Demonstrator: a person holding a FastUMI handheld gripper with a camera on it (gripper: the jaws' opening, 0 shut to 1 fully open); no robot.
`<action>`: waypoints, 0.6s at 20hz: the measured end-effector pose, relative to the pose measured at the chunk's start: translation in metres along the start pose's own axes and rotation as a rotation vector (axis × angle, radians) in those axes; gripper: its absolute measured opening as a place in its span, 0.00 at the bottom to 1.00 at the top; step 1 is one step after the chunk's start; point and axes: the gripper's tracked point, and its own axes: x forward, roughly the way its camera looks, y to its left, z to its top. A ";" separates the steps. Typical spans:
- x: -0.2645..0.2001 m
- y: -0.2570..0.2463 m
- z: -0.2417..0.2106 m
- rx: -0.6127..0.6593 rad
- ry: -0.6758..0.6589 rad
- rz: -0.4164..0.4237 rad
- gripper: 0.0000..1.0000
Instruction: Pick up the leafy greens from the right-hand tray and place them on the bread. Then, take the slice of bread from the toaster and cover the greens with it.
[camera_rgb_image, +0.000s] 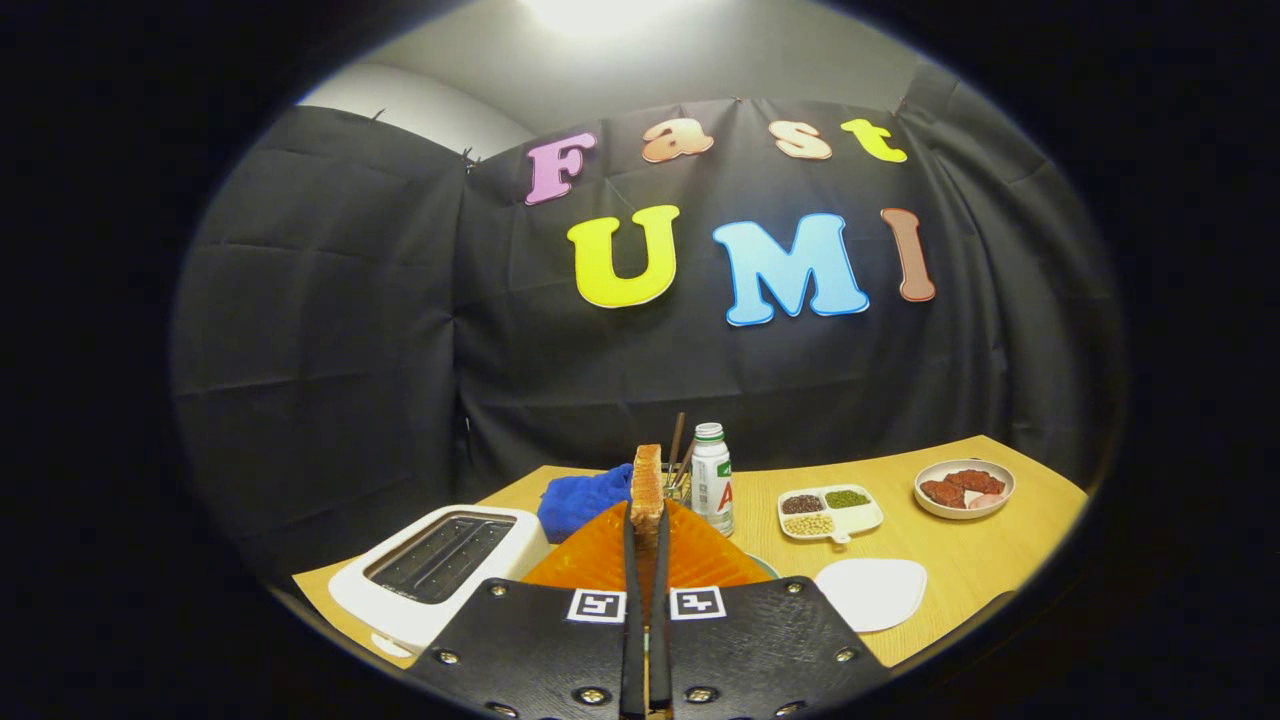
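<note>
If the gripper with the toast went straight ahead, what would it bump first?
Probably the cup of chopsticks just beyond the bread slice that the gripper is shut on, with the bottle close beside that line. Depth is hard to judge, so it might pass above them and reach the black cloth wall.

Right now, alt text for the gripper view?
The tool is shut on a toasted bread slice, held upright above the wooden table. A white toaster sits beside its fingers; beyond lie a blue cloth, a bottle and a three-part tray.
</note>
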 end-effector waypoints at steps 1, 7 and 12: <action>0.002 -0.002 -0.003 -0.013 0.003 -0.004 0.02; 0.018 -0.013 -0.016 -0.042 0.028 -0.020 0.02; 0.034 -0.011 -0.026 0.032 0.053 0.022 0.02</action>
